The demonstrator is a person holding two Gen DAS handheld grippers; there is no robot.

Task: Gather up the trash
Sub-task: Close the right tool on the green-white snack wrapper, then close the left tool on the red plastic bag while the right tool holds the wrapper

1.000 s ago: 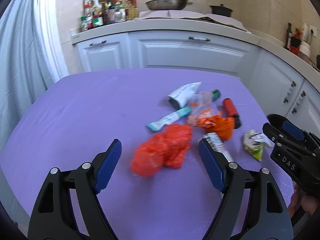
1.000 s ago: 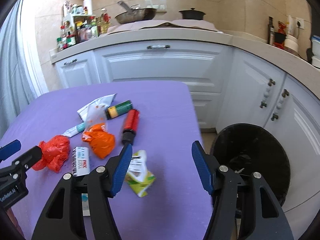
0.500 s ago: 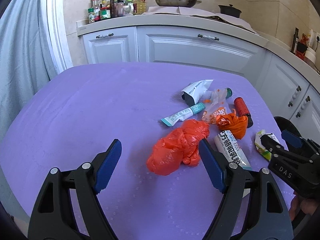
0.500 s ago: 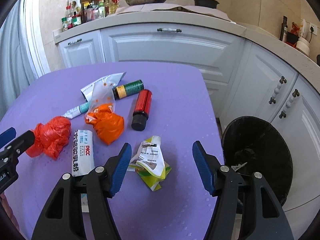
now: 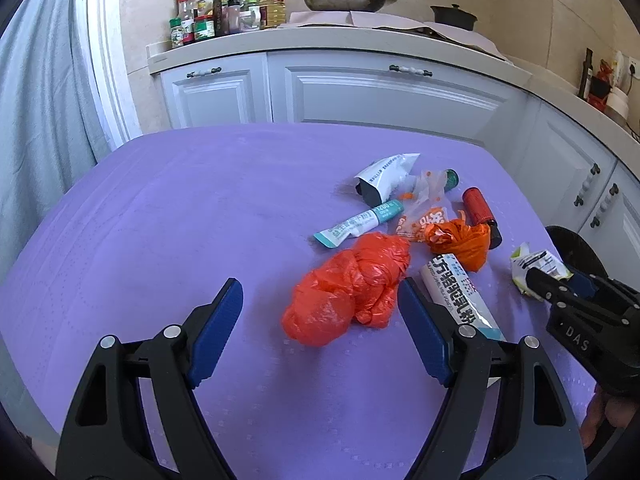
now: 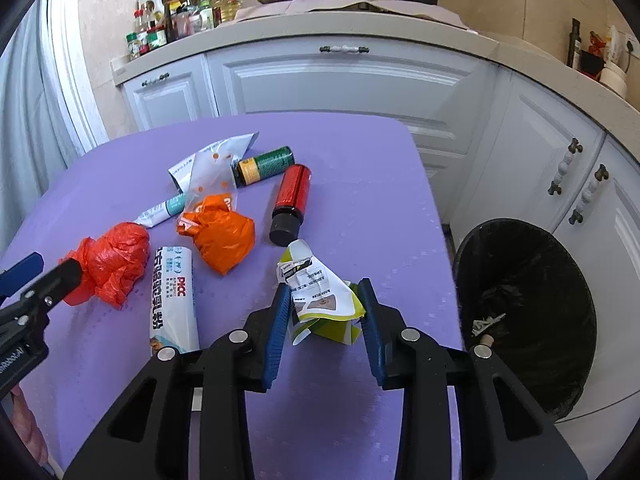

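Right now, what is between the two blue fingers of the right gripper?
The crumpled green and white wrapper sits between the fingers of the right gripper, whose jaws are closing on it. The right wrist view shows this.

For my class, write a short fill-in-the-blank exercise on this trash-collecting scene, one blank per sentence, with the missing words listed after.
1. The right tongs are closing around a crumpled green and white ____.
2. The table is covered with a ____ cloth.
3. The left tongs point at a crumpled ____ plastic bag.
4. The black bin stands on the floor, off the table's ____ edge in the right wrist view.

Missing words: wrapper; purple; red; right
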